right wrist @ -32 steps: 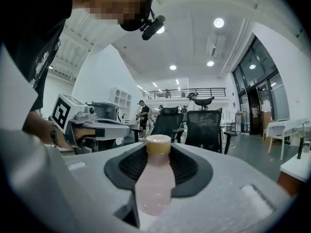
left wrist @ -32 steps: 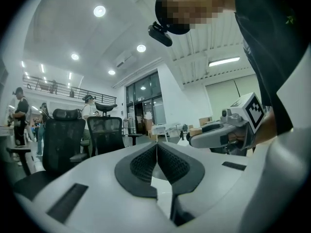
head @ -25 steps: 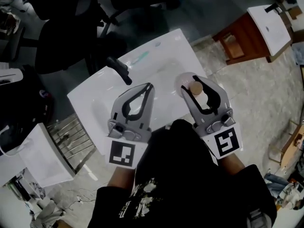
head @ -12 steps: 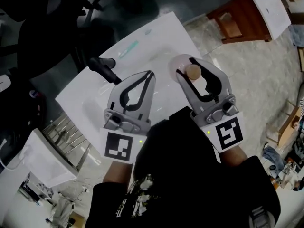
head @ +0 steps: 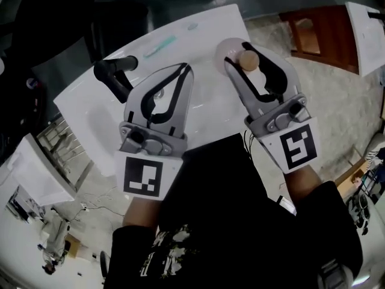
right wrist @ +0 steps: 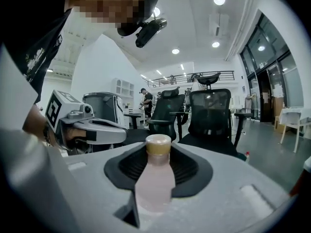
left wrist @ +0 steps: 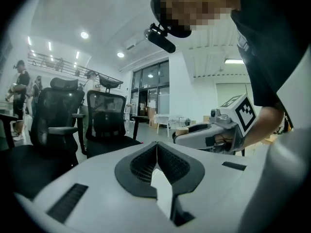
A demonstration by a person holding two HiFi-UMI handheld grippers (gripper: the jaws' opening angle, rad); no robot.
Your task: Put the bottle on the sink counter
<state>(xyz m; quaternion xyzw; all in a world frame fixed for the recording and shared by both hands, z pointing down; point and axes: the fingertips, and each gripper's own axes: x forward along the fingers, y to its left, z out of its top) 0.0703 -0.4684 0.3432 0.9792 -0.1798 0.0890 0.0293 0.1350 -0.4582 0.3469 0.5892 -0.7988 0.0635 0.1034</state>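
A pale pink bottle (head: pixel 228 47) with a tan cap is clamped between the jaws of my right gripper (head: pixel 246 55). It hangs above the right part of the white sink counter (head: pixel 204 29). In the right gripper view the bottle (right wrist: pixel 155 181) stands upright between the ribbed pads, cap uppermost. My left gripper (head: pixel 188 69) is shut and empty, hovering over the middle of the counter near the black faucet (head: pixel 114 71). In the left gripper view its pads (left wrist: pixel 157 152) meet with nothing between them.
A thin green item (head: pixel 160 44) lies at the counter's far side. A brown wooden cabinet (head: pixel 319 35) stands to the right, a metal rack (head: pixel 60 149) to the left. Black office chairs (right wrist: pixel 214 115) stand beyond the counter, and people are far off.
Both grippers have moved forward over the counter, the bottle still held in the right one. The counter and faucet have slid left and up in the head view.
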